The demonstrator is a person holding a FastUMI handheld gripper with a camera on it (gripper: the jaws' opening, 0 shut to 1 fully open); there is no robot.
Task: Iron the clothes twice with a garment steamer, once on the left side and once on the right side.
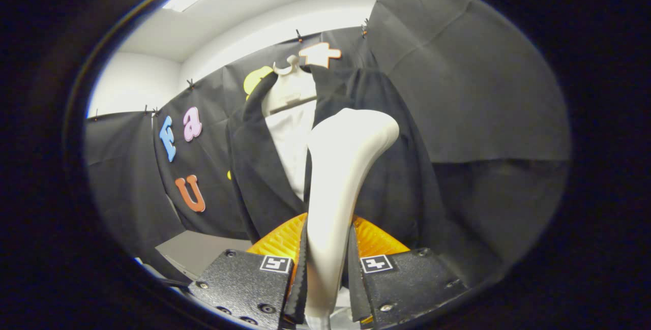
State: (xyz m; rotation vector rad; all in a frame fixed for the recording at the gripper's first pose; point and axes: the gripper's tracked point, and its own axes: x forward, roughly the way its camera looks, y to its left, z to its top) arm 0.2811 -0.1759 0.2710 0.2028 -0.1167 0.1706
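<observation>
Because the steamer (338, 192) has to be swept down cloth that hangs upright, we hold it upright too: the gripper (328, 274) has both fingers pressed against the lower part of its white handle, one on each side, so the body stands tall between them and the head tips toward the jacket (386, 167). Clamped low like that, the head has reach and the gripper itself need not come near the fabric. We judge the grip firm, since the dark pads sit flush on the handle with no gap to see.

Taking the jacket as our landmark, the steamer stands in front of it, over its right front panel as we face it, just beside the open edge where the white lining (290, 147) shows. Whether the head actually touches the cloth we cannot tell. Above the jacket's collar, the white hanger (290, 68) carries the garment against the black booth wall, which keeps both fronts hanging free for a pass on each side. Below and to the left of the jacket lies a grey surface (203, 251). Orange ribbed parts (376, 241) of the gripper sit between the jacket's hem and the fingers.

As for looks, the steamer is a smooth, matte, off-white piece, slim where we grip it and flaring into a broad, rounded, angled head at the top. The jacket is dark, soft-looking and open at the front, its lapels falling away from the pale lining.
</observation>
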